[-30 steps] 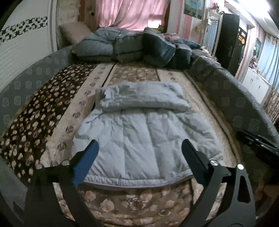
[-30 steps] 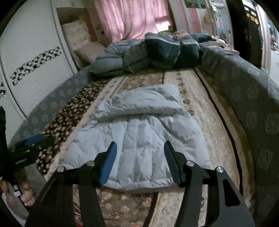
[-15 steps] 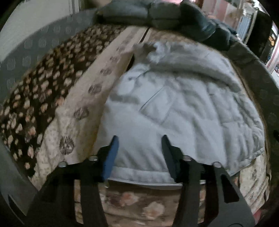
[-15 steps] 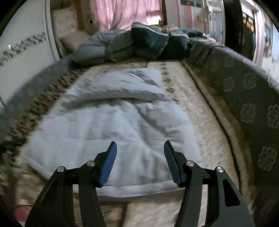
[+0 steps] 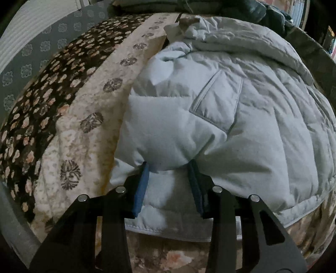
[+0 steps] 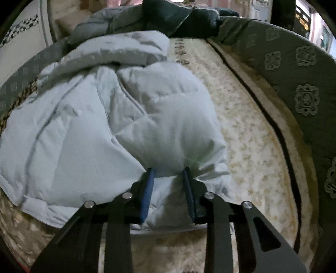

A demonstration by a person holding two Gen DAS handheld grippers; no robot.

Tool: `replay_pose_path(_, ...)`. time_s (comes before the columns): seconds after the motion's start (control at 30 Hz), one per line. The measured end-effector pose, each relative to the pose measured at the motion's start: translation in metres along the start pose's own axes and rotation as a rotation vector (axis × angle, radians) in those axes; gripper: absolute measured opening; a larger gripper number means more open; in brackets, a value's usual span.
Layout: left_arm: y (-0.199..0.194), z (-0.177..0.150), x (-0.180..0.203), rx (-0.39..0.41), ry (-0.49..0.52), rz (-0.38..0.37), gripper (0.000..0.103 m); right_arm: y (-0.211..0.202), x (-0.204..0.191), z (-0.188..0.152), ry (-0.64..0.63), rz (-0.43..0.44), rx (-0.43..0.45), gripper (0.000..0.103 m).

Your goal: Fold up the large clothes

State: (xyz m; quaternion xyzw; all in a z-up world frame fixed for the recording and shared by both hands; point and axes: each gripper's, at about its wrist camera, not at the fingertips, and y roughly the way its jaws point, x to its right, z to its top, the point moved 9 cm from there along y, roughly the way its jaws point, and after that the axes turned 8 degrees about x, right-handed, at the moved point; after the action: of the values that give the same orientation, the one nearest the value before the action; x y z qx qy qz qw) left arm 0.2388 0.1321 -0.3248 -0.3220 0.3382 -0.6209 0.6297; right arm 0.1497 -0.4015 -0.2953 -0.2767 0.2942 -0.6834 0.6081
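I can read no brand, label or writing anywhere on the clothing or bedding. The jacket (image 5: 241,117) is a pale grey-blue puffer, soft and quilted, with stitched seams and a piped slanted pocket (image 5: 216,105) on its front; it lies spread across the bed, with its hem toward me. My left gripper (image 5: 169,168) has its blue-padded fingers (image 5: 141,187) pushed into the padding near the hem on the jacket's left side, and a fat bulge of fabric is pinched up between them, so it is clamped on the jacket. My right gripper (image 6: 168,170) does the same on the right side of the jacket (image 6: 94,117), where another puffy fold swells out above its fingertips. The bedspread (image 5: 84,117) under it is cream with dark flower medallions, with a dark brown floral band alongside. In the right view the bedspread (image 6: 247,134) looks mottled cream, edged by a grey-green padded rail (image 6: 300,88) with embossed square motifs. Dark bedding (image 6: 178,19) is heaped at the far end.
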Motion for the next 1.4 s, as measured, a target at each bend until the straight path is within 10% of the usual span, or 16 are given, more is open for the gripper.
replay_pose_path(0.27, 0.018, 0.004, 0.000, -0.005, 0.021, 0.003, 0.044, 0.016, -0.002, 0.000, -0.009, -0.010, -0.013, 0.030)
replay_pose_path(0.33, 0.009, 0.005, -0.008, -0.009, 0.002, 0.004, 0.055, 0.010, -0.002, 0.002, 0.002, -0.005, -0.034, 0.032)
replay_pose_path(0.4, -0.006, 0.004, -0.019, 0.008, -0.033, 0.011, 0.096, -0.001, 0.001, 0.008, 0.014, -0.006, -0.030, 0.033)
replay_pose_path(0.43, -0.017, 0.005, -0.027, 0.041, -0.059, 0.009, 0.100, -0.011, 0.000, 0.013, 0.016, 0.002, 0.004, 0.037)
replay_pose_path(0.53, -0.033, 0.000, -0.044, 0.063, -0.094, -0.020, 0.100, -0.046, 0.000, 0.031, -0.006, -0.010, 0.147, 0.076)
replay_pose_path(0.63, -0.020, -0.007, -0.056, 0.016, -0.112, -0.016, 0.100, -0.063, 0.003, 0.038, -0.005, -0.025, 0.194, 0.086)
replay_pose_path(0.93, 0.011, -0.019, -0.035, -0.030, -0.147, -0.080, 0.100, -0.065, 0.023, 0.026, 0.135, 0.015, 0.155, 0.087)
replay_pose_path(1.4, 0.005, -0.015, 0.004, 0.050, 0.048, -0.015, 0.100, -0.055, 0.055, 0.013, 0.084, -0.225, 0.092, 0.092)
